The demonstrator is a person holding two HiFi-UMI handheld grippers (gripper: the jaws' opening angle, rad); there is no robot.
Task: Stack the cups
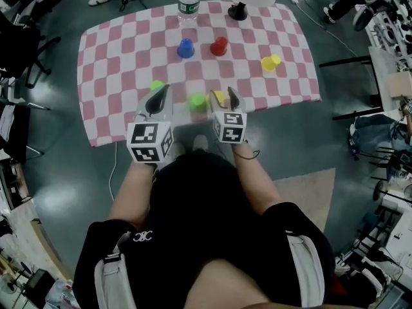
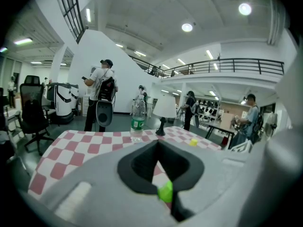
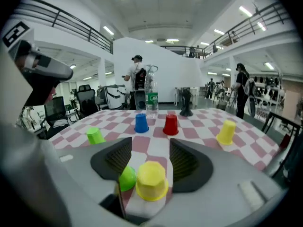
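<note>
Checkered table (image 1: 116, 56): near yellow cup (image 3: 151, 179) sits upside down, just beside a green cup (image 3: 127, 178), between the right gripper's (image 3: 150, 148) spread jaws, untouched; left gripper (image 2: 158, 145) tips together, empty. Centre on yellow, pinch lightly, lift clear, lower squarely over green.
</note>
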